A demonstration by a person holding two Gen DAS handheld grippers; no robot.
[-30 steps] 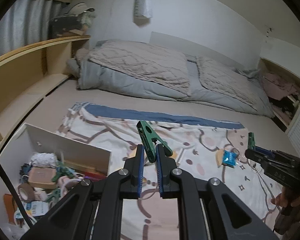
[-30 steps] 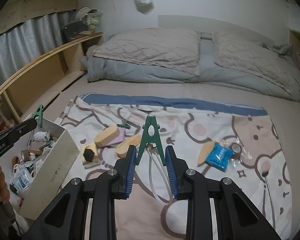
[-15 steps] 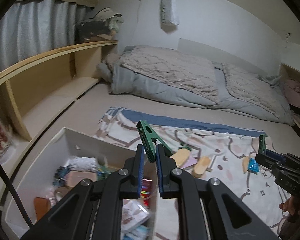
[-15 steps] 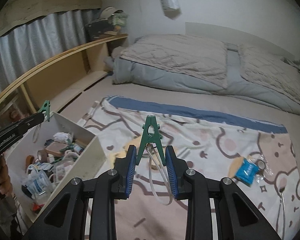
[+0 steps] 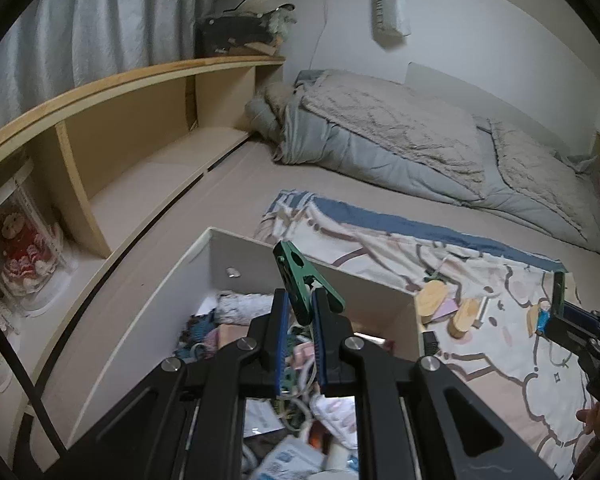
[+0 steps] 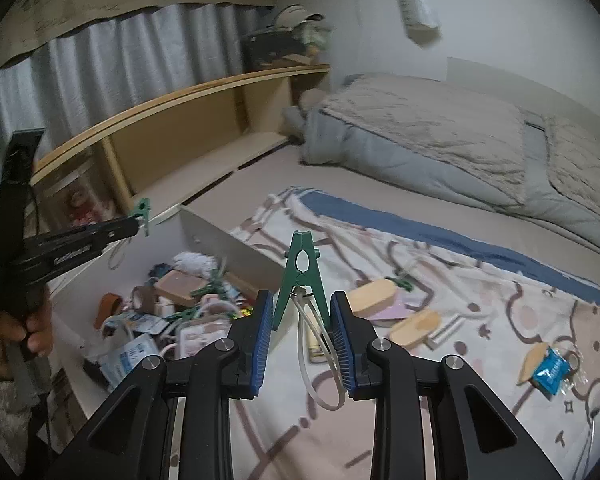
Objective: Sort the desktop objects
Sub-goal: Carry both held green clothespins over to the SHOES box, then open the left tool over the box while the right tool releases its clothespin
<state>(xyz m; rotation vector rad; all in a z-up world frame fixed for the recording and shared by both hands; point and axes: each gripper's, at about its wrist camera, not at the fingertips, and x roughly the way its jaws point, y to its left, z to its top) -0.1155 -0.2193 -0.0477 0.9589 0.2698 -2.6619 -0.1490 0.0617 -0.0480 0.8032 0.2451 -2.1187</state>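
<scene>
Green clothespin (image 5: 300,288) in left gripper (image 5: 299,344) points up, tilted left.

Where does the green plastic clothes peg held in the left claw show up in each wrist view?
Left wrist: the green plastic clothes peg is at centre, pinched between the left claw, above the open white box.
Right wrist: the same peg is at the left edge, over the box's far corner.
Shared landmark: the white box.
</scene>
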